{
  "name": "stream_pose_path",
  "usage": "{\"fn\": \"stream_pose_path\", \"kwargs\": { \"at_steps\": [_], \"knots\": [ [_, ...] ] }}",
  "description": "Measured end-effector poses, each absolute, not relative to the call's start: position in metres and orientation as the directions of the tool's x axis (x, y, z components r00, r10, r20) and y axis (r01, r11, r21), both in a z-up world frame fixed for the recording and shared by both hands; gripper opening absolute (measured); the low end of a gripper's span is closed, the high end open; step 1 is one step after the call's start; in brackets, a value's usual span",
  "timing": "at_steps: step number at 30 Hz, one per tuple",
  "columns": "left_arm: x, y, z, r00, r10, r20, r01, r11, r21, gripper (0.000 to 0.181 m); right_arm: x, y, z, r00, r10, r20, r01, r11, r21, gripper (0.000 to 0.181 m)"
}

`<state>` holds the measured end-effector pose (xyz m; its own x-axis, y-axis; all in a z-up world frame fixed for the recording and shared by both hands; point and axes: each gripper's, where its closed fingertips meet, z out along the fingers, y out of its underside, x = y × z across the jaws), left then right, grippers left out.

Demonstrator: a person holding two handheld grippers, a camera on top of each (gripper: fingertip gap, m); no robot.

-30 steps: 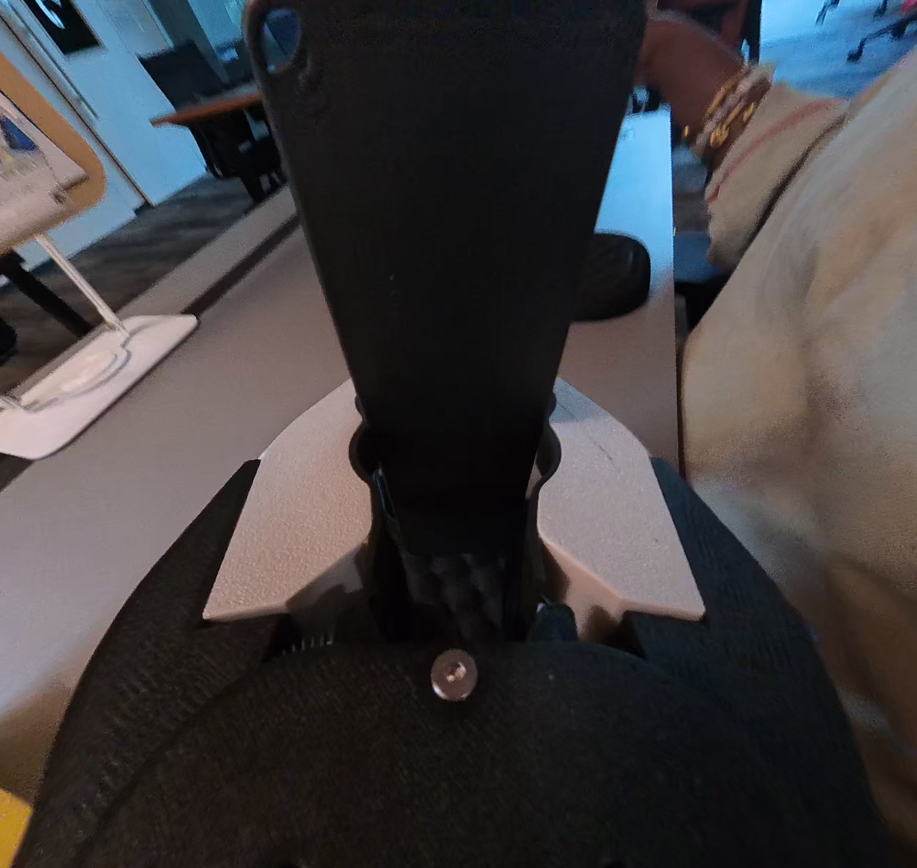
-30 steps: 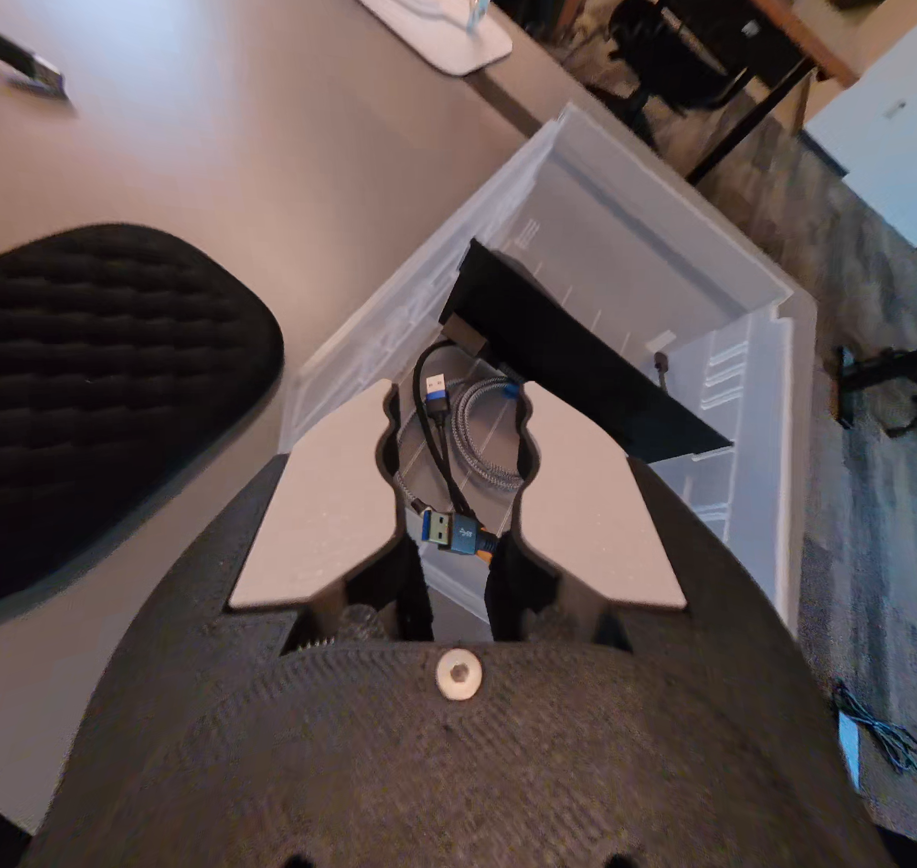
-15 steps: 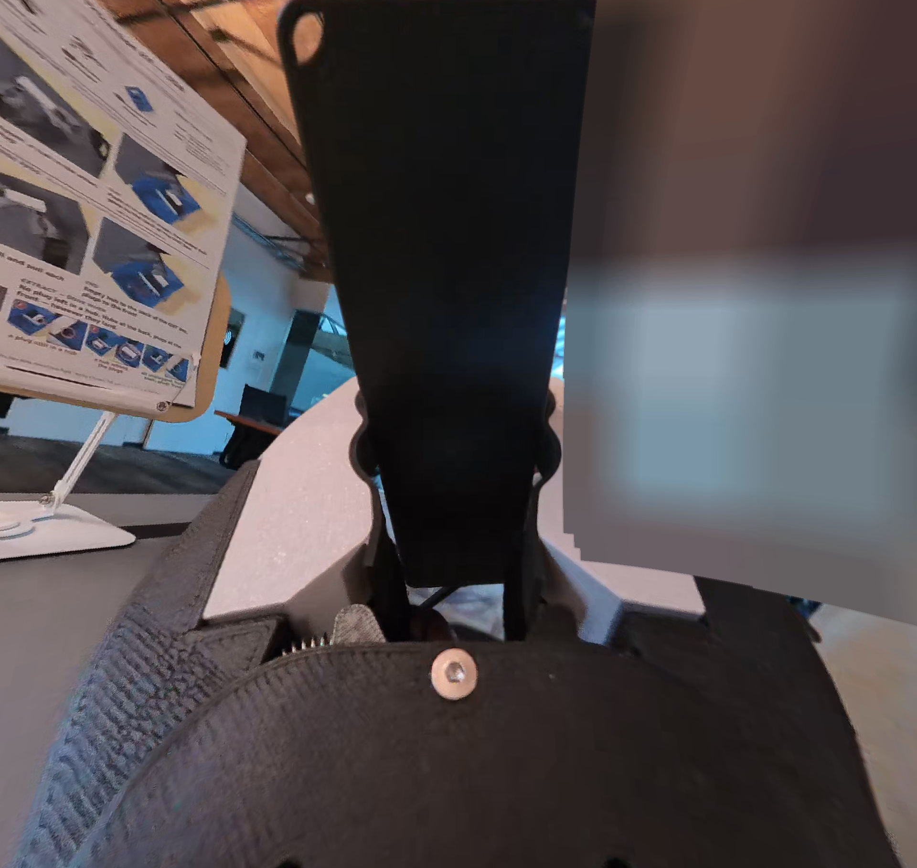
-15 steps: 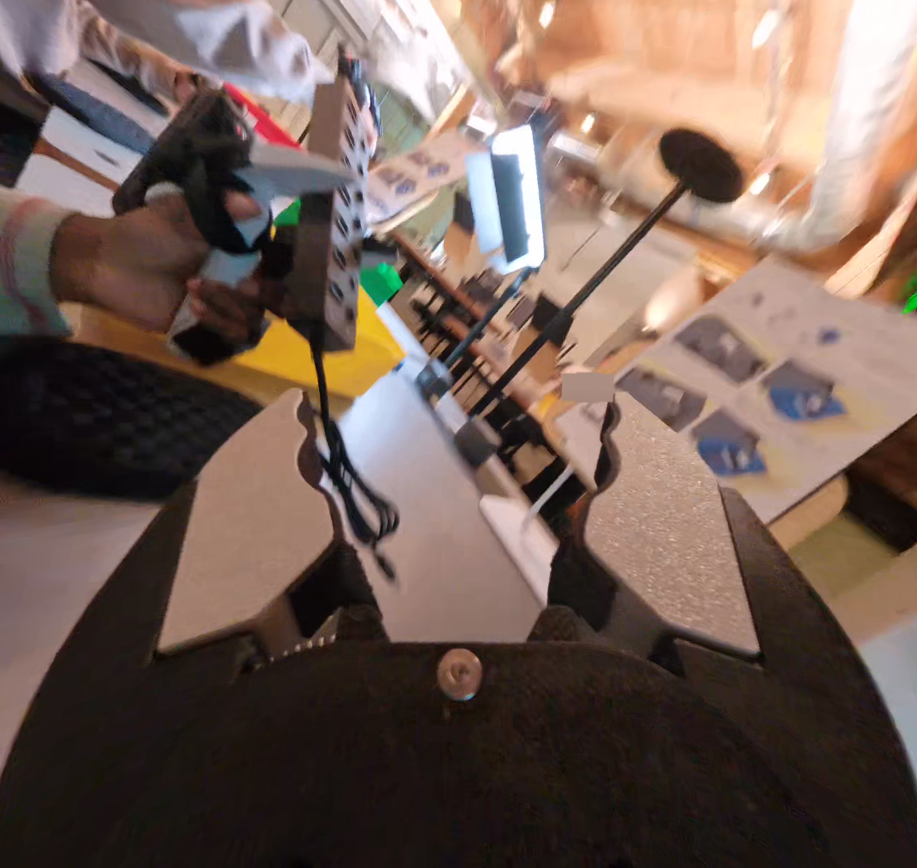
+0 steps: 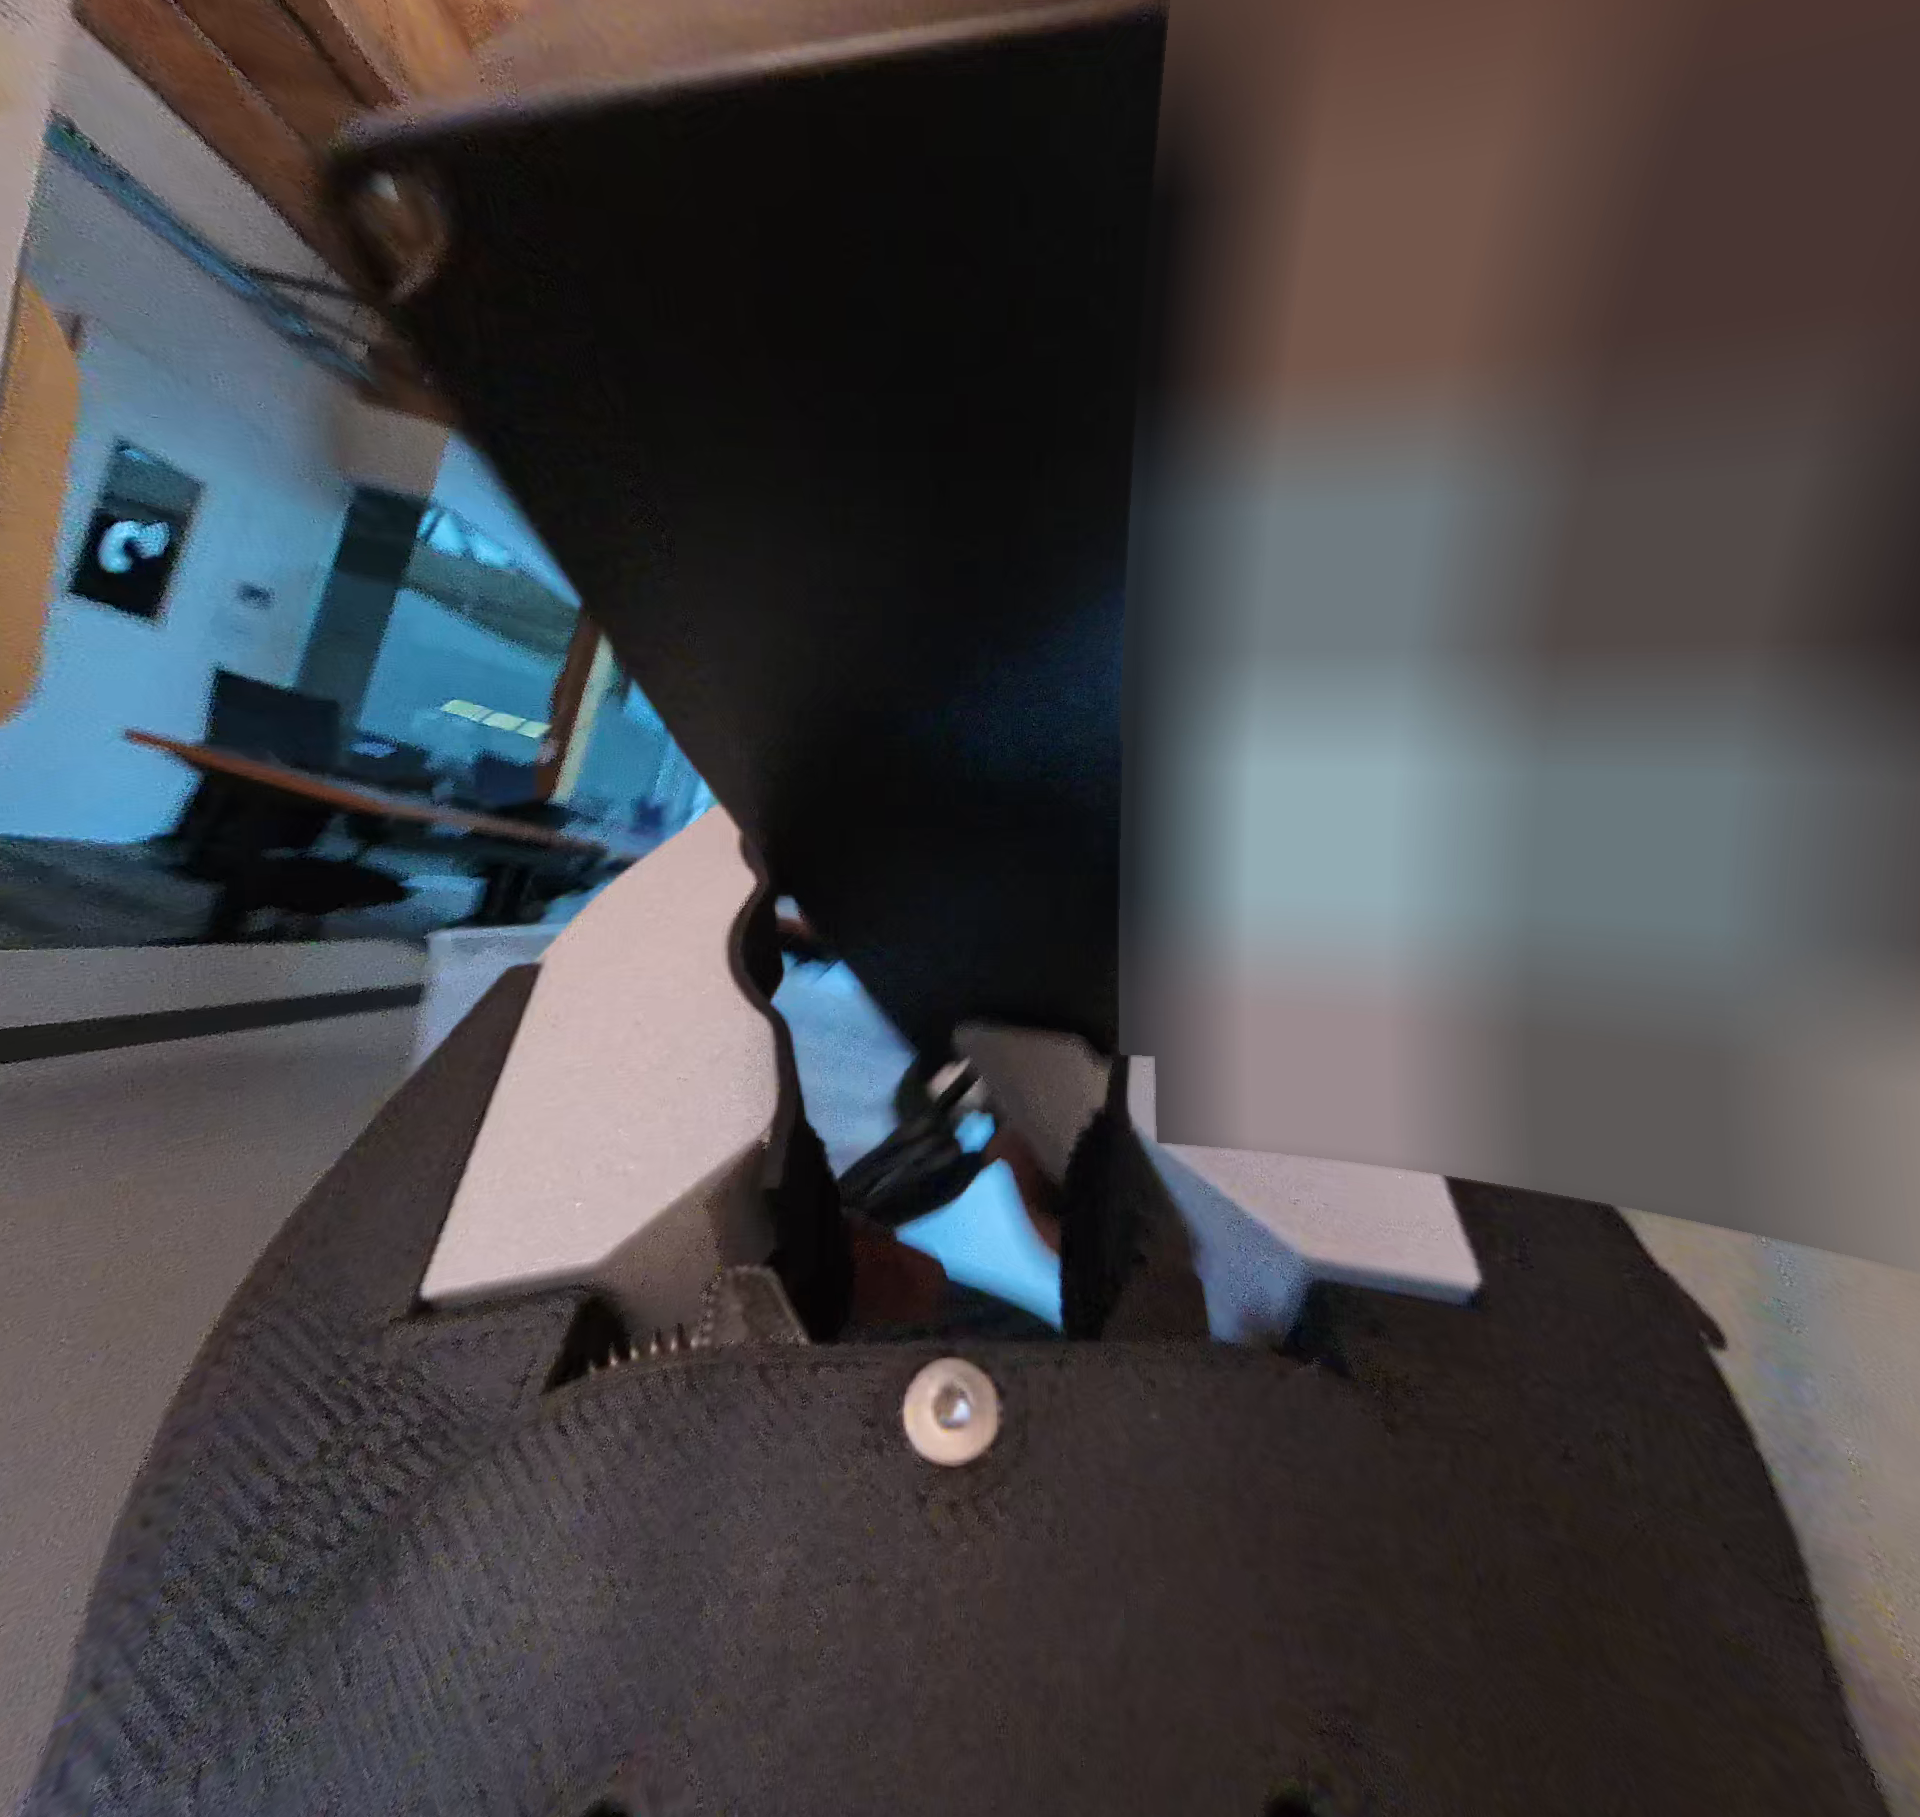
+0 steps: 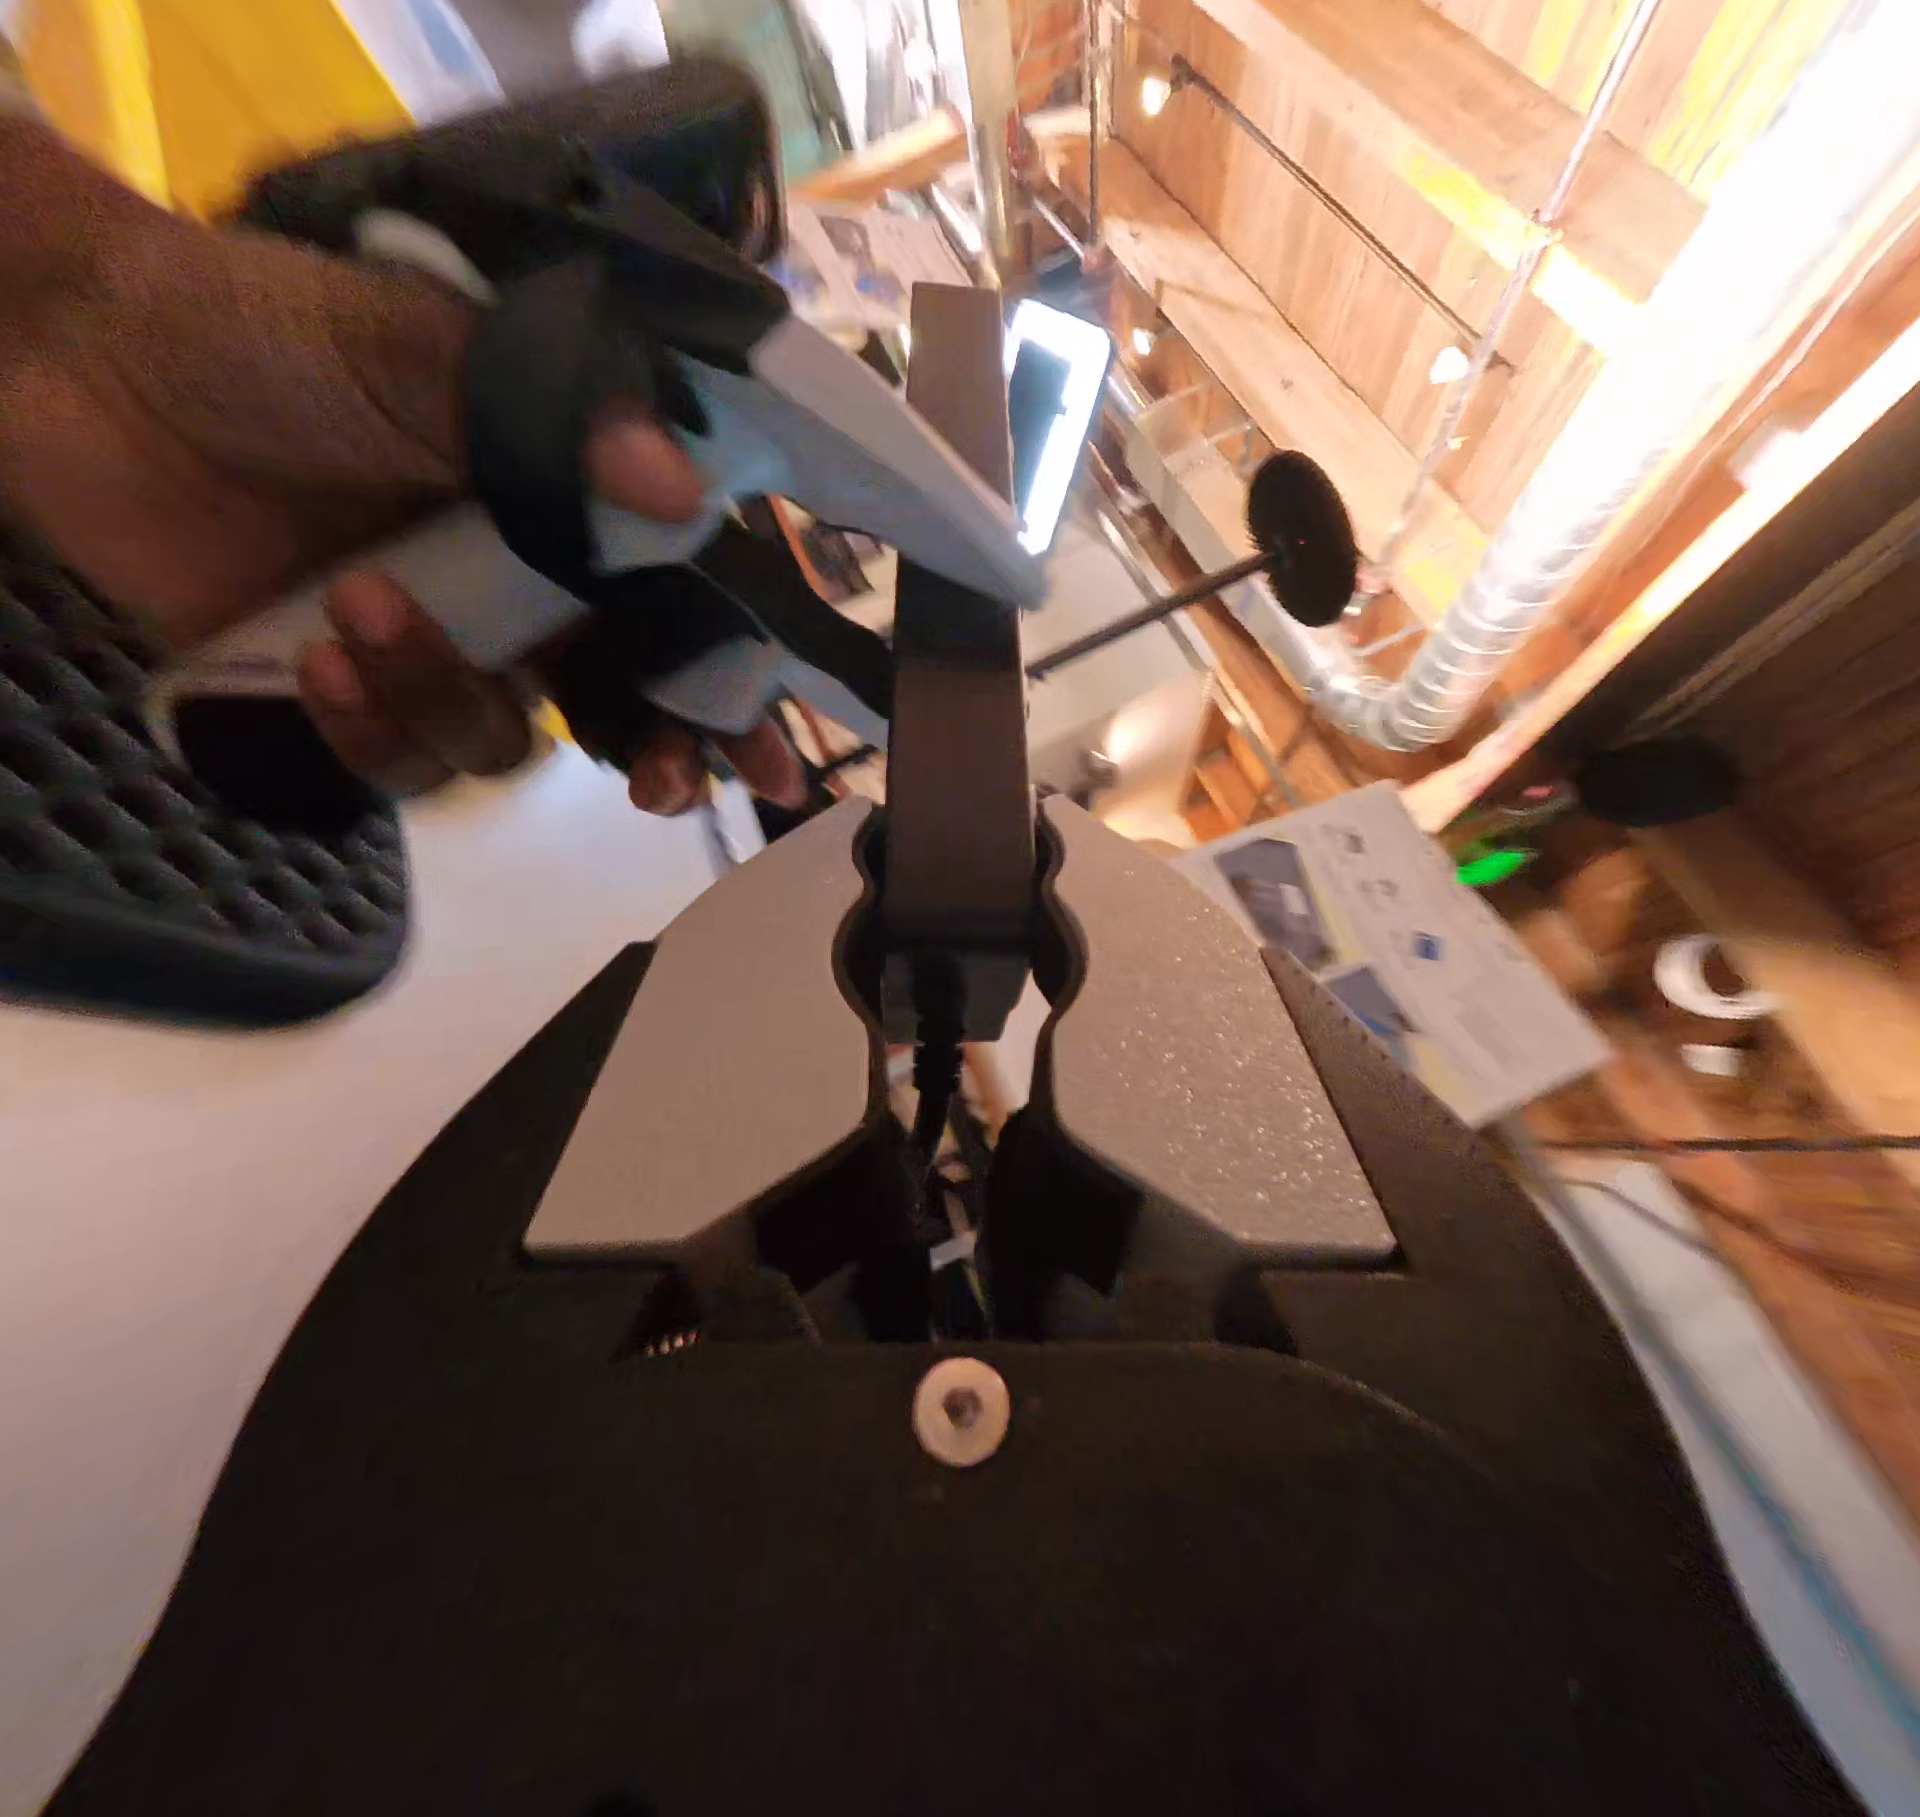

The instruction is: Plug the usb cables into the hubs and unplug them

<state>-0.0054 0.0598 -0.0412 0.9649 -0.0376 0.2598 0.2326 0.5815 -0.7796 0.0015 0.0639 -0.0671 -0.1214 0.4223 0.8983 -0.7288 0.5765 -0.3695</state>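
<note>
The hub (image 5: pixel 790 541) is a long flat black plate with a hole at one corner, and it is raised off the table. In the left wrist view it leans to the left. My left gripper (image 5: pixel 925 1040) holds it by its sides near the lower end, though blur and a mosaic patch hide the right finger. In the right wrist view the hub (image 6: pixel 956 749) stands edge-on. My right gripper (image 6: pixel 956 894) is shut on its near end, where a black cable (image 6: pixel 935 1071) comes out. A hand holds the left gripper (image 6: pixel 831 583) farther up the hub.
A black mesh pad (image 6: pixel 156 832) lies on the pale table (image 6: pixel 260 1196) to the left. A yellow object (image 6: pixel 156 22) is behind the hand (image 6: pixel 208 437). A printed sheet on a stand (image 6: pixel 1403 957), a lit panel (image 6: pixel 1055 417) and a black disc on a rod (image 6: pixel 1304 552) are behind.
My right gripper left the clear bin of USB cables, swung up open, and has now shut on the hub's cable end. The hub has tilted in my left gripper.
</note>
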Motion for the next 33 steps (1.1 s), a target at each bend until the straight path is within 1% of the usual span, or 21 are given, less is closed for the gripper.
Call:
{"fn": "stream_pose_path", "kwargs": {
  "at_steps": [1,2,3,4,5,6,7,8,10,12,14,17,20,23,25,27,30,33],
  "knots": [
    [-0.008,0.064,-0.049,0.981,0.057,0.185,0.13,0.513,-0.849,0.076,0.0,0.072,-0.063,-0.053,0.396,0.917,-0.708,0.633,-0.314,0.025],
    [-0.016,0.065,-0.057,0.979,0.188,0.086,-0.004,0.433,-0.901,0.091,-0.001,0.082,-0.057,0.014,0.366,0.93,-0.678,0.688,-0.261,0.025],
    [-0.025,0.065,-0.065,0.949,0.314,-0.033,-0.144,0.338,-0.93,0.105,-0.003,0.093,-0.05,0.071,0.336,0.939,-0.647,0.733,-0.213,0.025],
    [-0.033,0.064,-0.072,0.897,0.413,-0.159,-0.273,0.236,-0.933,0.114,-0.004,0.104,-0.041,0.123,0.31,0.943,-0.619,0.767,-0.172,0.025],
    [-0.038,0.063,-0.078,0.837,0.473,-0.276,-0.383,0.146,-0.912,0.12,-0.005,0.116,-0.032,0.17,0.292,0.941,-0.593,0.793,-0.139,0.025],
    [-0.042,0.063,-0.085,0.781,0.504,-0.37,-0.461,0.064,-0.885,0.12,-0.007,0.129,-0.021,0.213,0.279,0.936,-0.57,0.814,-0.113,0.025],
    [-0.049,0.062,-0.091,0.725,0.544,-0.423,-0.504,0.002,-0.864,0.116,-0.008,0.142,-0.008,0.25,0.273,0.929,-0.548,0.831,-0.097,0.025],
    [-0.056,0.06,-0.096,0.678,0.585,-0.445,-0.524,-0.039,-0.851,0.108,-0.01,0.157,0.005,0.284,0.276,0.918,-0.53,0.843,-0.089,0.025],
    [-0.069,0.059,-0.113,0.645,0.63,-0.433,-0.499,-0.083,-0.863,0.087,-0.012,0.186,0.035,0.341,0.318,0.885,-0.52,0.848,-0.105,0.025],
    [-0.075,0.062,-0.128,0.639,0.614,-0.464,-0.454,-0.185,-0.871,0.076,-0.014,0.217,0.066,0.357,0.402,0.843,-0.546,0.822,-0.161,0.025],
    [-0.078,0.06,-0.13,0.59,0.621,-0.516,-0.484,-0.239,-0.842,0.072,-0.016,0.248,0.094,0.358,0.507,0.784,-0.592,0.773,-0.23,0.025],
    [-0.076,0.063,-0.134,0.611,0.602,-0.515,-0.476,-0.241,-0.846,0.068,-0.023,0.29,0.125,0.276,0.655,0.703,-0.68,0.65,-0.339,0.025],
    [-0.076,0.061,-0.131,0.614,0.615,-0.495,-0.473,-0.216,-0.854,0.063,-0.04,0.322,0.132,0.15,0.723,0.674,-0.74,0.534,-0.409,0.025],
    [-0.077,0.06,-0.13,0.628,0.623,-0.466,-0.457,-0.189,-0.869,0.061,-0.068,0.35,0.113,0.007,0.737,0.676,-0.762,0.441,-0.474,0.025],
    [-0.077,0.059,-0.129,0.629,0.627,-0.459,-0.454,-0.182,-0.872,0.06,-0.088,0.369,0.088,-0.101,0.746,0.658,-0.741,0.385,-0.55,0.025],
    [-0.077,0.059,-0.129,0.625,0.63,-0.461,-0.455,-0.186,-0.871,0.06,-0.107,0.39,0.056,-0.199,0.754,0.626,-0.682,0.352,-0.641,0.024],
    [-0.079,0.059,-0.13,0.617,0.63,-0.471,-0.459,-0.198,-0.866,0.06,-0.128,0.421,0.009,-0.243,0.783,0.573,-0.595,0.347,-0.725,0.025],
    [-0.08,0.058,-0.131,0.615,0.632,-0.471,-0.458,-0.201,-0.866,0.06,-0.137,0.442,-0.024,-0.259,0.792,0.553,-0.515,0.371,-0.773,0.025]
  ]
}}
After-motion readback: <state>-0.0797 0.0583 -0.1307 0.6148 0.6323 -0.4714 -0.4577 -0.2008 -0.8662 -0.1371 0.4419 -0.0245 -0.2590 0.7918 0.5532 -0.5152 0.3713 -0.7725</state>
